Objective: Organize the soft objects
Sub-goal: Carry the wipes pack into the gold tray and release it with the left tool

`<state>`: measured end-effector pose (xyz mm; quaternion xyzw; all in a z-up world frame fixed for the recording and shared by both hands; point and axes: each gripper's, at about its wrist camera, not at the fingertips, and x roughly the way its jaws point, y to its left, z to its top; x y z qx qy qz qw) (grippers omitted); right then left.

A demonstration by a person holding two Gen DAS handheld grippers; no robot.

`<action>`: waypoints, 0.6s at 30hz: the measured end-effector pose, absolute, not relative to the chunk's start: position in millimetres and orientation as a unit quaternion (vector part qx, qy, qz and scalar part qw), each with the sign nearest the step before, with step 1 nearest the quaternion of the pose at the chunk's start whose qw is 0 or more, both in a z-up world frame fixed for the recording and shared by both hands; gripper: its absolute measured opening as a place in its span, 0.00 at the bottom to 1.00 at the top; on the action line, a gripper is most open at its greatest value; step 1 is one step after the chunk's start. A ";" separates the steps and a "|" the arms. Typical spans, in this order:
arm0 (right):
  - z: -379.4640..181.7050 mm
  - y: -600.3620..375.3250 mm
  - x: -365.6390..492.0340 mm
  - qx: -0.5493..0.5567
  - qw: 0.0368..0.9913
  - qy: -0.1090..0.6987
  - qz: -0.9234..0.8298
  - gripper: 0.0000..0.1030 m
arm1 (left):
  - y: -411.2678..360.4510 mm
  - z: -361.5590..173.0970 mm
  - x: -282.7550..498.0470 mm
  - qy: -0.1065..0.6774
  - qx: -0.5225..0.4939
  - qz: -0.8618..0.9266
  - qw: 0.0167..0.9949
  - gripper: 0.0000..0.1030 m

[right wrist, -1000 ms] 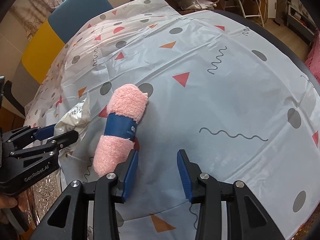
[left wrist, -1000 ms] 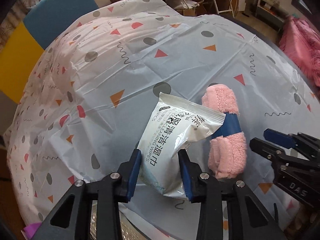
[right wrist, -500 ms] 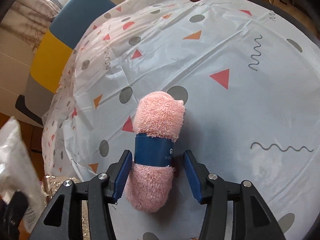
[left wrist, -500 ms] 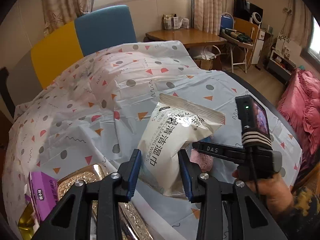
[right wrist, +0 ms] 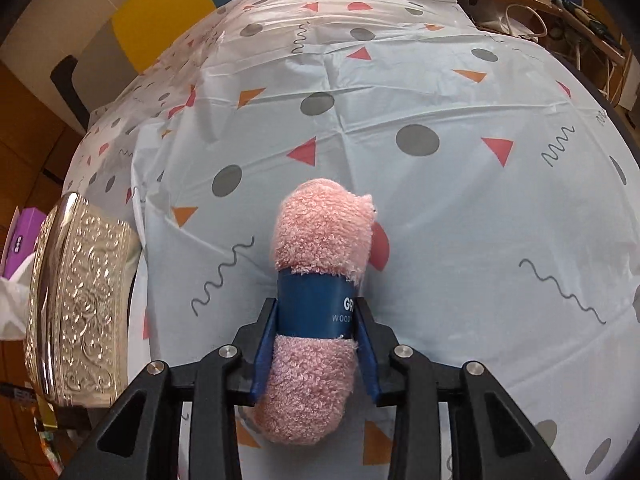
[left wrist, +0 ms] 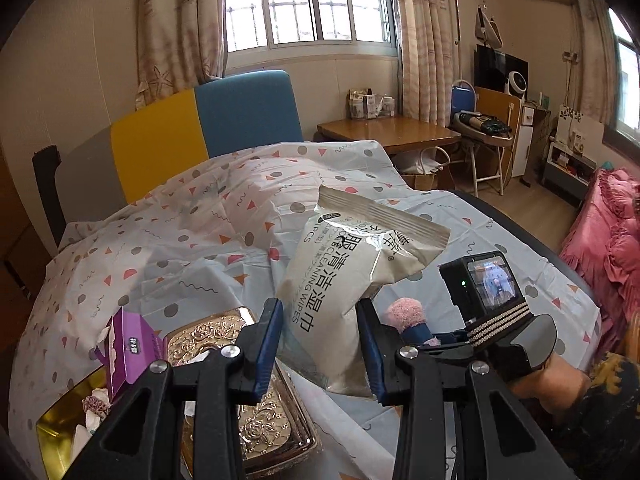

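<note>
My left gripper [left wrist: 320, 344] is shut on a silver pack of cleaning wipes [left wrist: 344, 292] and holds it up above the table. My right gripper [right wrist: 316, 344] is shut on a rolled pink towel [right wrist: 320, 240] at its blue paper band and holds it over the patterned tablecloth [right wrist: 460, 220]. The towel's tip [left wrist: 406, 312] and the right gripper with its camera [left wrist: 480, 320] show low right in the left wrist view.
An embossed gold box [left wrist: 244, 392] [right wrist: 80, 312] sits at the table's near left, holding a purple tissue box [left wrist: 132, 344] and small soft items. A blue and yellow chair [left wrist: 200, 120] stands behind the table. A pink bed [left wrist: 612, 240] lies at the right.
My left gripper has lifted the wipes pack well off the table and tilted up. My right gripper has moved onto the pink towel, closed on its band and raised it.
</note>
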<state>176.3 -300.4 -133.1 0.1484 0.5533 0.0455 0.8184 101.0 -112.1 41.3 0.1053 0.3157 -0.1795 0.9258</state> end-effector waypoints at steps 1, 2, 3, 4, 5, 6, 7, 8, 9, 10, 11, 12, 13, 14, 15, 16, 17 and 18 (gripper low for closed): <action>-132.9 -296.7 172.7 0.139 0.820 0.553 0.047 0.35 | -110.5 41.3 97.5 0.313 0.104 -0.180 0.927 0.37; -132.8 -293.8 169.1 0.128 0.823 0.552 0.047 0.35 | -109.1 41.7 93.8 0.309 0.104 -0.179 0.928 0.37; -133.1 -291.4 166.4 0.119 0.827 0.548 0.046 0.35 | -107.8 41.6 91.4 0.308 0.103 -0.180 0.928 0.37; -134.6 -289.1 164.0 0.111 0.831 0.543 0.043 0.35 | -106.0 41.3 90.1 0.310 0.100 -0.182 0.928 0.37; -135.1 -287.1 162.6 0.106 0.834 0.540 0.039 0.35 | -104.2 40.4 89.3 0.313 0.096 -0.182 0.927 0.37; -134.8 -285.5 162.4 0.100 0.836 0.538 0.035 0.35 | -103.3 39.6 89.6 0.315 0.093 -0.182 0.927 0.37; -134.6 -284.0 162.4 0.094 0.838 0.536 0.032 0.36 | -101.5 38.9 90.3 0.317 0.088 -0.182 0.927 0.37; -134.2 -282.8 162.8 0.088 0.840 0.535 0.032 0.36 | -100.0 38.2 91.4 0.319 0.085 -0.182 0.926 0.37; -134.3 -281.6 162.4 0.081 0.842 0.532 0.032 0.36 | -98.3 37.9 93.0 0.320 0.083 -0.182 0.926 0.37; -133.2 -280.4 162.0 0.075 0.844 0.530 0.033 0.36 | -97.0 38.8 95.2 0.322 0.081 -0.181 0.926 0.37; -133.1 -279.7 162.1 0.068 0.845 0.529 0.034 0.36 | -95.0 39.6 97.9 0.324 0.077 -0.181 0.925 0.37; -132.5 -279.4 161.3 0.066 0.846 0.528 0.034 0.36 | -92.0 40.6 101.4 0.327 0.072 -0.181 0.925 0.37; -132.5 -279.3 162.1 0.064 0.847 0.527 0.033 0.36 | -88.5 42.5 105.7 0.327 0.069 -0.177 0.926 0.37; -132.3 -278.5 162.2 0.060 0.847 0.526 0.033 0.36 | -85.9 44.9 108.4 0.323 0.070 -0.170 0.928 0.37; -133.3 -277.2 165.0 0.055 0.848 0.526 0.032 0.36 | -82.3 47.3 111.1 0.319 0.071 -0.162 0.931 0.37; -133.7 -276.4 166.1 0.051 0.849 0.525 0.032 0.36 | -77.6 49.9 114.2 0.316 0.071 -0.154 0.933 0.37; -133.9 -275.5 166.7 0.046 0.850 0.523 0.032 0.36 | -72.4 52.0 116.9 0.314 0.069 -0.148 0.935 0.37; -133.9 -274.7 166.9 0.041 0.851 0.522 0.031 0.36 | -65.7 54.8 119.3 0.311 0.066 -0.140 0.938 0.37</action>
